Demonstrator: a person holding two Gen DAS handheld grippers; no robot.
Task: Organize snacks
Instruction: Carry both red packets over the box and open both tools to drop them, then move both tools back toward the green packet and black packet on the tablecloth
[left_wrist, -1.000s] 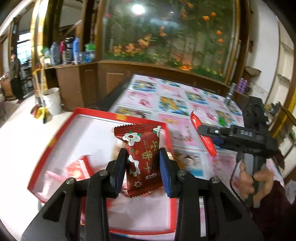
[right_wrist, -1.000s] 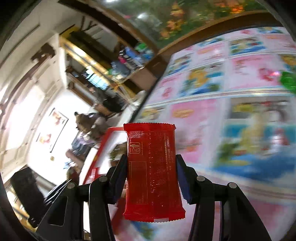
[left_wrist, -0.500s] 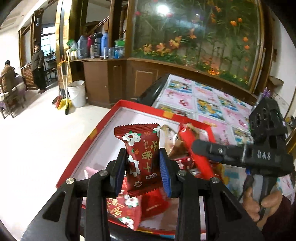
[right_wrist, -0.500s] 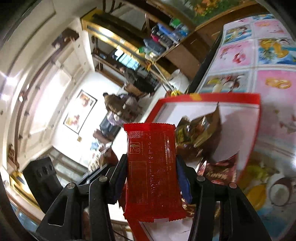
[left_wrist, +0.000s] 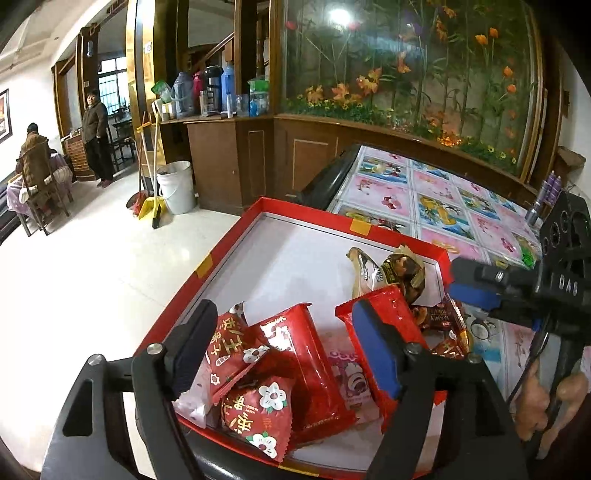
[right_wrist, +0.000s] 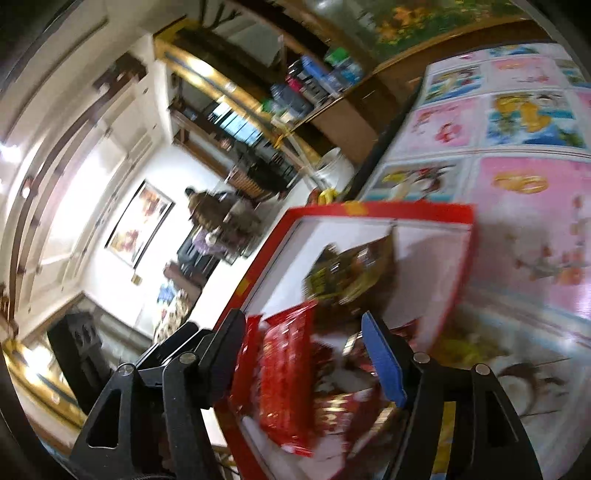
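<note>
**Both packets dropped into the red box; time to fetch more**

Your left gripper (left_wrist: 284, 345) hangs over the near end of the red box (left_wrist: 236, 236), jaws just sprung apart and released. Nothing is pinched between the pads; the flower-print red packet (left_wrist: 229, 347) lies loose in the heap below. Your right gripper (right_wrist: 306, 358) has also just been opening: its plain red packet (right_wrist: 284, 373) sits between the jaws but appears clear of the pads, tipping into the box. That view is blurred, so contact with the left pad can't be ruled out.

Step in hand, as I read it: the drop-off. Both deliveries look finished or nearly so.

Next move calls for lifting both grippers clear without snagging wrapper edges, then heading out over the patterned tablecloth (left_wrist: 443, 199) for strays. A green item (left_wrist: 526, 254) lies at the cloth's far side; too small to identify.

Count in the box, left view:
- flower-print red packets: three visible
- plain red packets: two
- brown-and-gold wrapped snacks (left_wrist: 399, 269): at least two, perhaps three, overlapping
- pink packet (left_wrist: 349, 373): one, partly buried

The far half of the box is bare white
</note>
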